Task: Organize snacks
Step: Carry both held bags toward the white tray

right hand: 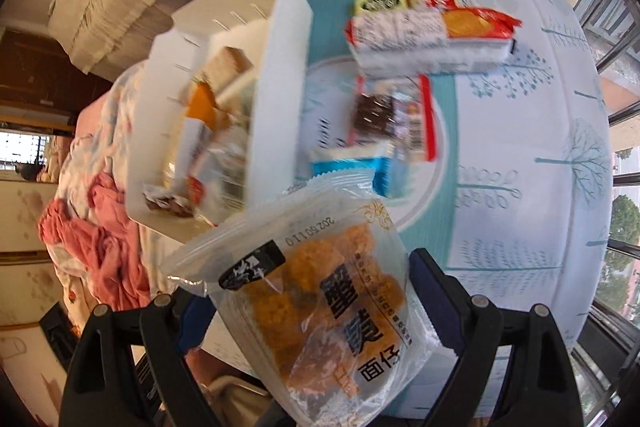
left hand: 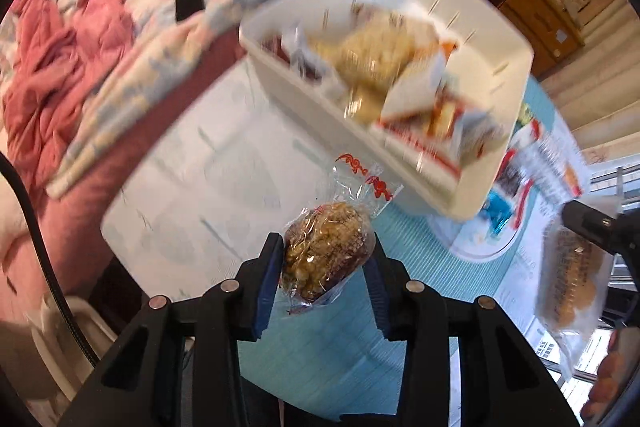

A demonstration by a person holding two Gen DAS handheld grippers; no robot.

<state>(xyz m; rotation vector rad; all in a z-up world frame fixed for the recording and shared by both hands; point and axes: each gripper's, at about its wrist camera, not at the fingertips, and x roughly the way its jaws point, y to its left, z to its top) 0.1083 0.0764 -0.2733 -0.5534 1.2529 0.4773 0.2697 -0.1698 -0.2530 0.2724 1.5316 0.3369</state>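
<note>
1. Snacks are being gathered into the white bin [left hand: 404, 187], which stands on the table [left hand: 192, 187] and already holds several packets; more packets lie on the table just beside it.
2. A small clear-wrapped nut cake [left hand: 325, 251] is clenched between the blue pads of the left gripper [left hand: 326, 267], above the table and near the bin's near wall.
3. A larger clear bag of golden crisp pieces [right hand: 320, 307] is grasped by the right gripper [right hand: 312, 307], whose fingers [right hand: 434, 291] stand wide on the bag's sides; the bag hangs over the table edge, close to the bin.
4. The step in hand is judged to be the carrying of both packets to the bin. Each should be brought above the open top, clear of the rim, before the fingers are released, so that nothing catches on the wall.
5. The loose film of the big bag is likely to slip or crumple, so a steady, level carry is advised, and one packet at a time is best dropped.
6. Only the right wrist view shows the packets left on the table: a long biscuit pack [right hand: 432, 31], a dark-filled packet [right hand: 392, 119] and a blue one [right hand: 352, 163].
7. Only the left wrist view shows the bed [left hand: 100, 67] beside the table, and the right gripper's bag from the side.
</note>
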